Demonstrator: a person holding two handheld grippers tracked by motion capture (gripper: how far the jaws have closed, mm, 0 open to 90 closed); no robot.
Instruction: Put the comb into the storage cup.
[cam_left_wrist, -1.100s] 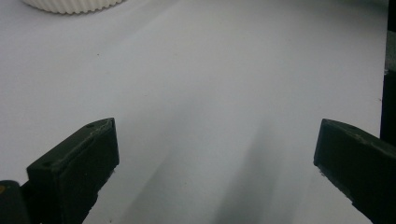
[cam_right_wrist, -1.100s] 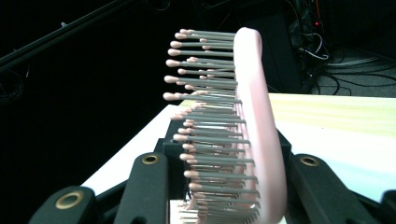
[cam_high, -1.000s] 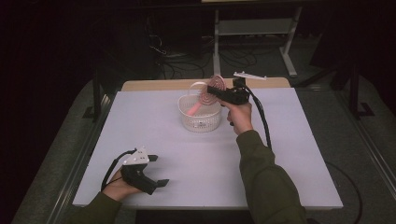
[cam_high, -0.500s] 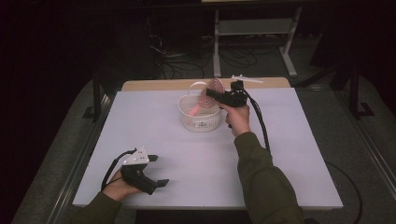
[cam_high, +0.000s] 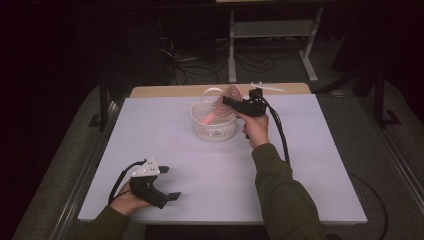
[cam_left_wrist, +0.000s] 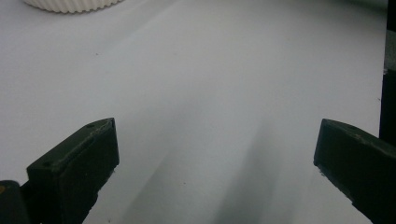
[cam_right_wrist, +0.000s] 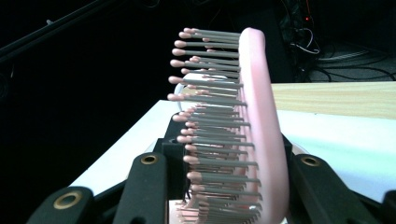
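- At far left of the high view, near the front edge of the white table (cam_high: 300, 165): left gripper (cam_high: 167, 182), black with a grey three-cornered plate on top, resting low on the tabletop in the person's left hand (cam_high: 125, 200).
- Jaws spread wide there, nothing between them; in the left gripper view, just bare white surface in the gap, with the two black fingers (cam_left_wrist: 74, 163) at either side.
- Near the top left corner of the left gripper view: a strip of the white ribbed plastic basket (cam_left_wrist: 70, 4), well apart from that gripper.
- Toward the middle of the high view, on the far half of the table: the same round basket (cam_high: 214, 127), standing upright, with something pink lying inside.
- Just right of and above the basket: pink plastic hairbrush with grey, pink-tipped bristles (cam_high: 231, 95), raised clear of the rim, its round head standing on edge.
- In the right gripper view: brush (cam_right_wrist: 243, 140) upright between the jaws, bristles pointing left, pink back to the right.
- Right gripper (cam_high: 227, 102), black, clamped tight on the brush, held up by the right hand (cam_high: 257, 127) in an olive sleeve, with its black cable trailing back along the forearm.
- Beyond the white surface: a strip of pale wooden tabletop (cam_right_wrist: 336, 98).
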